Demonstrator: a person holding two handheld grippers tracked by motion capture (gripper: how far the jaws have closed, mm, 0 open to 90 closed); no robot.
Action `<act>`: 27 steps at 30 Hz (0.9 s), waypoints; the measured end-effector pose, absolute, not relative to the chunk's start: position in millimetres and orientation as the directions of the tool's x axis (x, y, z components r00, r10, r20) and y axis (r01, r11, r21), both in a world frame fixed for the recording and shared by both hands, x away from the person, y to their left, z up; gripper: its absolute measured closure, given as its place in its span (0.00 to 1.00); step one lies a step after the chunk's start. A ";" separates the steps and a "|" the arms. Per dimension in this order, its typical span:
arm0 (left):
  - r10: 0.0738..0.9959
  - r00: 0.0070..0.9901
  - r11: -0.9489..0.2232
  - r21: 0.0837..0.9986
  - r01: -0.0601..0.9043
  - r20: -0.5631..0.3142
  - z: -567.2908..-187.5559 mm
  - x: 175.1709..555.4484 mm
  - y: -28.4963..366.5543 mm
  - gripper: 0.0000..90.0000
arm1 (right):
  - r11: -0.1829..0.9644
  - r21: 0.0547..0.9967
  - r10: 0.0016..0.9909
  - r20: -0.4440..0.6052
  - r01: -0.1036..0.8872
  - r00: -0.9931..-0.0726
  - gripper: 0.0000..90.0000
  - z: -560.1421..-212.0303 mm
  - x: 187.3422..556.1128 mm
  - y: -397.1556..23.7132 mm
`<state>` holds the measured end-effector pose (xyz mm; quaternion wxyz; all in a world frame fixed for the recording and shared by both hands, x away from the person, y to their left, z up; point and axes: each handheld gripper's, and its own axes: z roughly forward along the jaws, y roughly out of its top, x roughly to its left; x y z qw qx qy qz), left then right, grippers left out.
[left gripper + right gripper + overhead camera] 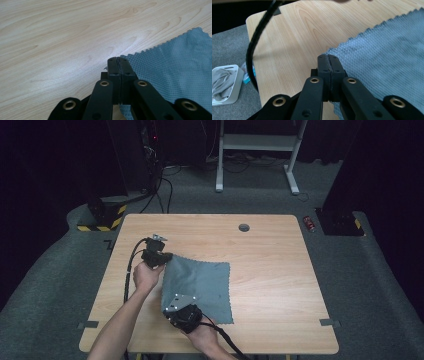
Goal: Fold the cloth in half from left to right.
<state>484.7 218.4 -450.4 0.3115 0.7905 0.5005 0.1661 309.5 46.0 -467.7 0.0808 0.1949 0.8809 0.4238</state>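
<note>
A grey cloth (200, 287) lies spread flat on the wooden table (270, 270), left of the table's middle and toward the near edge. Its edges are cut in a zigzag, and its weave shows as a fine diamond grid in both gripper views.

The left gripper (161, 257) sits at the cloth's far left corner, held by the person's left hand (146, 276), whose forearm comes in from the near edge. In the left gripper view the 2 black jaws of the left gripper (119, 63) are pressed together with no gap between them, and the cloth (175, 67) corner runs in under their tips, so they appear clamped on that corner. A black cable (131, 265) loops from this gripper back along the left side of the table.

The right gripper (172, 312), with its grey 3-cornered plate on top, is at the cloth's near left corner, held by the right hand (202, 334). In the right gripper view its jaws (328, 62) are likewise together, tips meeting right at the cloth (387, 55) corner, apparently pinching it.

Beyond the table's edge in the right gripper view, a white bin (227, 83) holding grey fabric stands on the grey carpet (227, 50). A small round grommet (244, 227) is set near the table's far edge.
</note>
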 end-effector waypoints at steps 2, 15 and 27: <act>0.893 0.447 -0.309 0.659 0.686 -0.046 -450.0 484.8 217.2 0.99 | 0.563 0.779 0.413 0.024 0.276 -0.910 1.00 -468.2 309.7 45.0; 0.851 0.523 -0.373 0.642 0.669 -0.051 -463.8 494.2 160.2 0.99 | 0.517 0.781 0.509 0.048 0.350 -0.859 1.00 -480.7 303.1 -9.0; 0.818 0.569 -0.398 0.633 0.664 -0.082 -476.2 499.9 117.8 0.99 | 0.468 0.781 0.594 0.069 0.414 -0.802 1.00 -491.6 296.0 -56.1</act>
